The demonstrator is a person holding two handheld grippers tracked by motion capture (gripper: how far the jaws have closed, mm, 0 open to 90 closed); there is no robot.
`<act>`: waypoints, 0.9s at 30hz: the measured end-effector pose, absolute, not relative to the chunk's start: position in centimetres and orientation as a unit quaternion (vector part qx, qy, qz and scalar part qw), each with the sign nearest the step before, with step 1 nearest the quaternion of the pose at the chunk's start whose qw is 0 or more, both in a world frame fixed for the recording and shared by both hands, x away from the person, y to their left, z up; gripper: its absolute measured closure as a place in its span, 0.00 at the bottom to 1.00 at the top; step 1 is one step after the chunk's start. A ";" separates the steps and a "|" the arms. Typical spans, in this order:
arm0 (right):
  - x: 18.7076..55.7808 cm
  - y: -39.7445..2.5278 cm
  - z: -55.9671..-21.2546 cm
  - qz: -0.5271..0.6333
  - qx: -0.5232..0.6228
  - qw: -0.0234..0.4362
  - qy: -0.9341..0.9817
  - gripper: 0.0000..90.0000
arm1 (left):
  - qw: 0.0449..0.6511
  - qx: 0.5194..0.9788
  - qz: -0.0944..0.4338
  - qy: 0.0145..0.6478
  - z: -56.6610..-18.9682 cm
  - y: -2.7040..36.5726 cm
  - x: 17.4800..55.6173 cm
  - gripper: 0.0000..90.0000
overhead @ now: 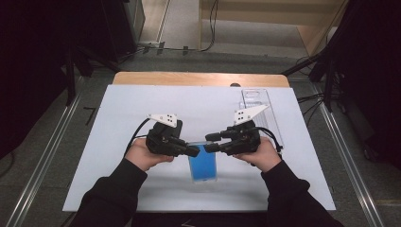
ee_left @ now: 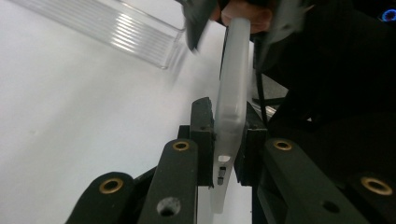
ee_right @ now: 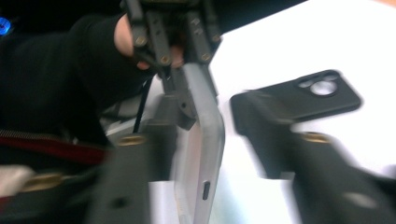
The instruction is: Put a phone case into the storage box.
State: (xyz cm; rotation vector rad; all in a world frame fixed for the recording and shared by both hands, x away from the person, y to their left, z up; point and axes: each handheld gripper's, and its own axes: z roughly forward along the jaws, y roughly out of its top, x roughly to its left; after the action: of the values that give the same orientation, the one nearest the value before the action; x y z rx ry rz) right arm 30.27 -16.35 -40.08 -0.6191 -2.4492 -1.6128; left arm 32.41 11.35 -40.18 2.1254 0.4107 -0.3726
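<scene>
Clamped edgewise in the left gripper (ee_left: 227, 140), the translucent phone case (ee_left: 232, 100) sits above the white table (overhead: 123, 118). Light, flexible and slick by appearance; rims grip best. Right gripper (overhead: 213, 142) jaws stand apart beside it.

Translucent phone case (ee_right: 205, 154) edge-on between spread, blurred jaws; black phone case (ee_right: 303, 100) flat beyond.

A clear plastic tray (overhead: 255, 101) lies at the far right of my table (overhead: 123, 109), on its white sheet. A black phone case (ee_right: 299, 98) lies flat on that sheet, camera cutout up.
</scene>
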 end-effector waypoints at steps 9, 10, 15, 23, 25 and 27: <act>30.7 -16.4 -40.6 -0.516 -0.264 0.032 -0.814 0.11 | 0.449 0.853 -0.123 0.236 -39.8 12.4 33.1 0.90; 30.7 -16.3 -40.7 -0.507 -0.277 0.026 -0.816 0.00 | 0.450 0.852 -0.117 0.239 -39.7 12.5 33.1 0.90; 30.7 -16.3 -40.9 -0.505 -0.312 -0.011 -0.805 0.00 | 0.448 0.848 -0.089 0.270 -39.3 12.8 33.1 0.90; 30.8 -15.8 -42.0 -0.506 -0.332 -0.006 -0.796 0.00 | 0.448 0.837 -0.066 0.308 -38.6 13.5 33.1 0.90; 30.6 -15.7 -42.1 -0.504 -0.336 -0.018 -0.795 0.00 | 0.453 0.830 -0.061 0.318 -38.5 13.6 33.1 0.90; 30.6 -15.5 -42.2 -0.498 -0.344 -0.023 -0.795 0.00 | 0.458 0.826 -0.054 0.324 -38.3 13.7 33.1 0.90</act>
State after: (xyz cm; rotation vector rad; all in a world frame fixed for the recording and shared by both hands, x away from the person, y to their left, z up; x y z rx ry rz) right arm 30.61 -15.54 -42.23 -1.0973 -2.5357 -1.5888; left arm 33.11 13.74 -38.30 2.0352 0.7983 -0.1322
